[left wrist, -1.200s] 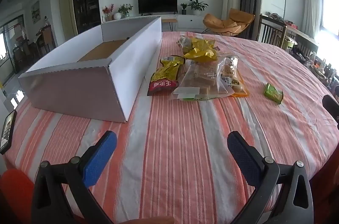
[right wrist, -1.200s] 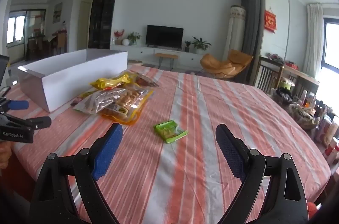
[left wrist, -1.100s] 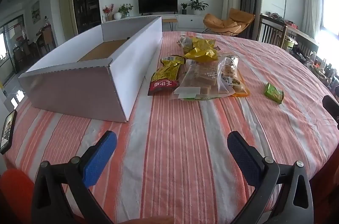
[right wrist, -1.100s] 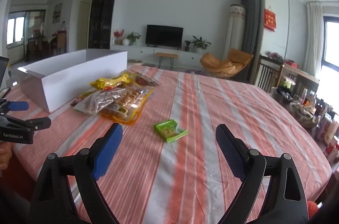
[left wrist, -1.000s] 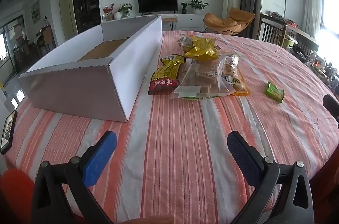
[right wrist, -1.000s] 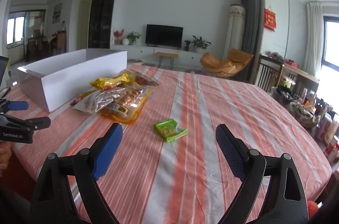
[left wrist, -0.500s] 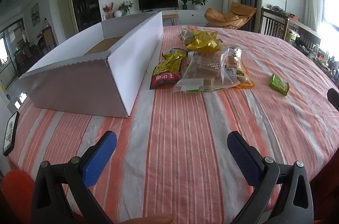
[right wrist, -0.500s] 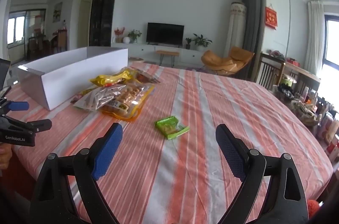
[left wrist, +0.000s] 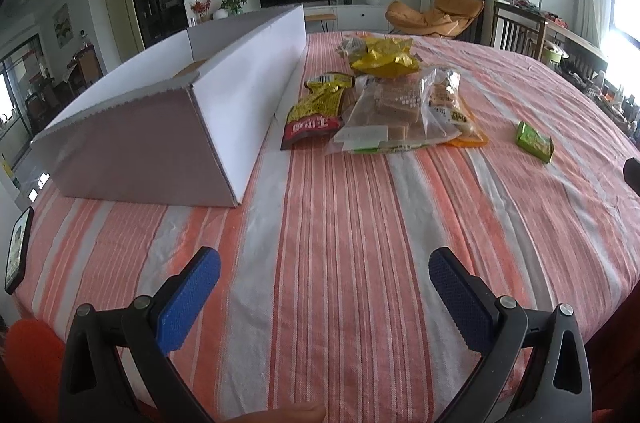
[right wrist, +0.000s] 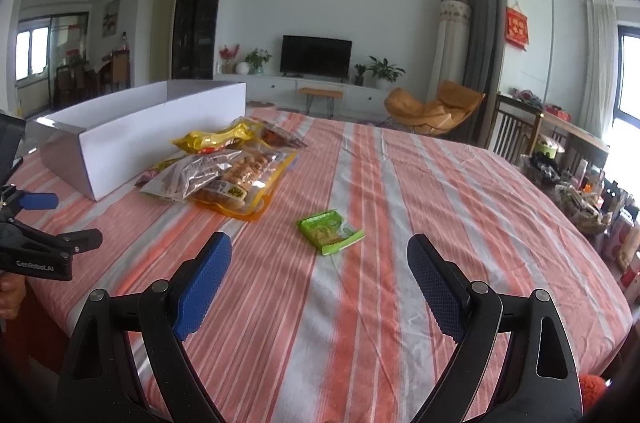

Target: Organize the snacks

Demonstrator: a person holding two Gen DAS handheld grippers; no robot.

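Hovering above the near edge of the table (left wrist: 340, 223), the left gripper (left wrist: 324, 265) has its jaws wide apart and nothing is between the blue pads (left wrist: 188, 297). The right gripper (right wrist: 319, 252) is also spread open and empty, low over the striped orange and white tablecloth (right wrist: 440, 191).

A long white cardboard box (left wrist: 240, 91) lies on the left part of the table, open at the top, with its short grey end facing the left camera. Just beside its long white wall there is a pile of snacks. The red and yellow packet (left wrist: 318, 107) lies nearest to the box, and its far corner seems to be under the other bags, though this is hard to judge. Next to it is a clear bag of brown squares (left wrist: 390, 111), which lies on an orange-edged bag of biscuits (left wrist: 452, 115). Behind them a crumpled yellow bag (left wrist: 382, 57) sits on top of the pile.

One small green packet (right wrist: 330, 231) lies alone on the cloth, well apart from the pile. In the right wrist view it is in front of the right gripper, between the lines of the two fingers but beyond the tips. In the left wrist view the same packet (left wrist: 534, 141) is far to the right.

At the left table edge a phone (left wrist: 17, 251) lies flat.
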